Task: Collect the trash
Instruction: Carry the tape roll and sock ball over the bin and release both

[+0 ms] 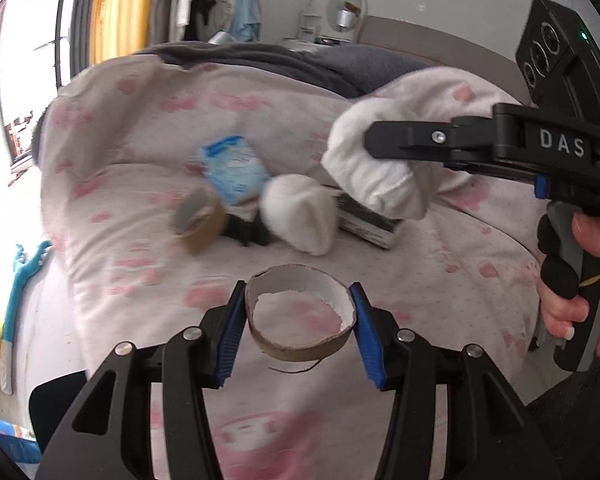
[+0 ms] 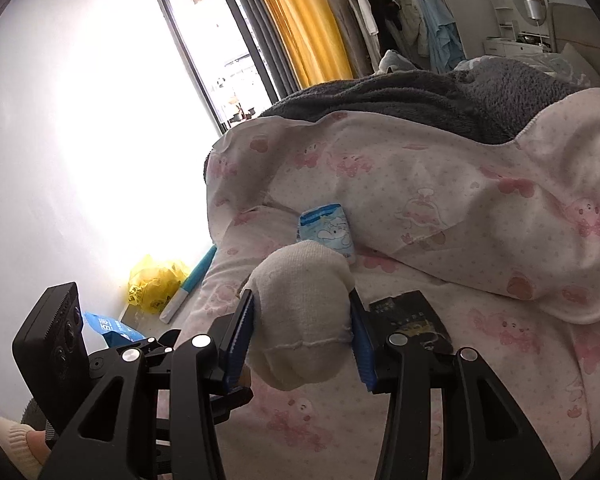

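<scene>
Big picture first: a bed covered by a white quilt with pink cartoon prints fills both views, and a dark grey blanket is heaped along its far side. Behind it there's a yellow curtain by a bright balcony door, with clothes hanging on a rail.

On the floor beside the bed, a crumpled yellow plastic bag sits against the wall, with a blue-and-white stick-shaped thing just beside it, leaning on the mattress edge.

Now the quilt itself. A black book-like item lies flat on it. A small blue-and-white packet rests near the middle, a roll of brown tape is just beside it on the left, blurred, and a white balled-up sock is beside it on the right.

Right gripper: its blue pads are clamped on a white sock, held up clear of the quilt. A hand grips its handle.

Left gripper: clenched on a short brown cardboard ring, torn white paper on its inner wall, one pad pressing each side. The ring hangs above the quilt at the near edge of the bed, a thin shred dangling under it.
</scene>
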The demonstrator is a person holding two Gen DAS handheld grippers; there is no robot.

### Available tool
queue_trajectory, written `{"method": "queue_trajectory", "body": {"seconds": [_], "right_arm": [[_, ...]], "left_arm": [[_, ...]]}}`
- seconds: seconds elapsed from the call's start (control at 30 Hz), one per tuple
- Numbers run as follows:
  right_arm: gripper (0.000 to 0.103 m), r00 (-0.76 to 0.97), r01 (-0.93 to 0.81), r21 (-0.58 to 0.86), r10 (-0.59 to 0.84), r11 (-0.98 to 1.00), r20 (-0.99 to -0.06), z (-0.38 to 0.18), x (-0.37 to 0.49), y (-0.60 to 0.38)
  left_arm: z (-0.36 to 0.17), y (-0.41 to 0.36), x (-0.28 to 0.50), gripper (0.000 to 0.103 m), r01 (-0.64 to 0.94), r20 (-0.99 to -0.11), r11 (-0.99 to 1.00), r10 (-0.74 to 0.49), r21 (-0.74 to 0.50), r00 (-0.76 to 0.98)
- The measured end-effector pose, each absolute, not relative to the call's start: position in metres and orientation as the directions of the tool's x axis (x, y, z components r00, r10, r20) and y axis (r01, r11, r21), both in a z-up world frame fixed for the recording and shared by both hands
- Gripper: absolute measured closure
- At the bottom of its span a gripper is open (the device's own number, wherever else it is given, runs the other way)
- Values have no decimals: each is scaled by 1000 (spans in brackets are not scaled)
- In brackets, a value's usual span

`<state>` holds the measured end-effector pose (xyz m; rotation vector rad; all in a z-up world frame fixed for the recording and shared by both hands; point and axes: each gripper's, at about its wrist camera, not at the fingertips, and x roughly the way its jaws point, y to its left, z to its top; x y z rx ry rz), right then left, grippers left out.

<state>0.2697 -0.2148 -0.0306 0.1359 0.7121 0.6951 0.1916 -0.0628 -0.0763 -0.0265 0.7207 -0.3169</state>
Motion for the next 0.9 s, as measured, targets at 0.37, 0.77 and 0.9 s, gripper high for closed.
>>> {"method": "queue_trajectory", "body": {"seconds": [0.37,0.77,0.9], "right_arm": [[57,488,-600,356,680,716,-546,-28,265,-147],[57,412,-676,353,729,646,-547,-26,251,-65],[57,382,-700,347,738,624,-556,-29,246,-38]], "left_arm": [[-74,14,182,49,98,-648,988,-152,-119,746],[-96,91,163,49,-26,-710,992,-71,-125,700],[-112,112,159,49,-60,-760,992,-46,-111,648]]}}
